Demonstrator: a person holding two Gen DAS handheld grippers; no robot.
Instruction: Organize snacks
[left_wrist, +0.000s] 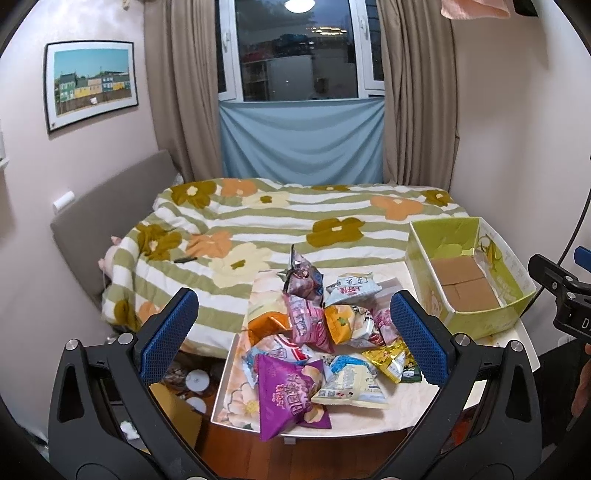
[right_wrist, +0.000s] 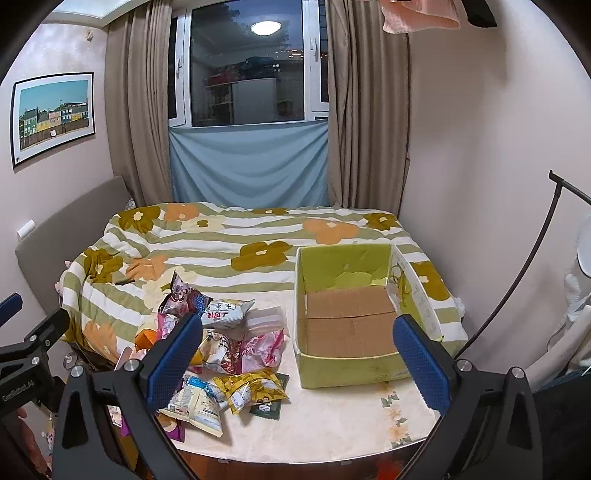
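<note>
Blue pads (left_wrist: 168, 334) spread wide apart on the left gripper (left_wrist: 295, 334), holding nothing, hanging over the snack bags (left_wrist: 317, 343) piled on the table (right_wrist: 332, 417). Right gripper (right_wrist: 295, 365) gaping wide too, hanging near the green box (right_wrist: 343, 365) sitting just beside the pile.

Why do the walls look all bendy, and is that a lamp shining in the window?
Left wrist view: the fisheye lens curves the wall picture and darkens the corners; the bright spot in the window is a ceiling light reflected in dark glass. Right wrist view: same bending, same reflection; the snacks and box look sharp, evenly lit, with soft shadows.
</note>
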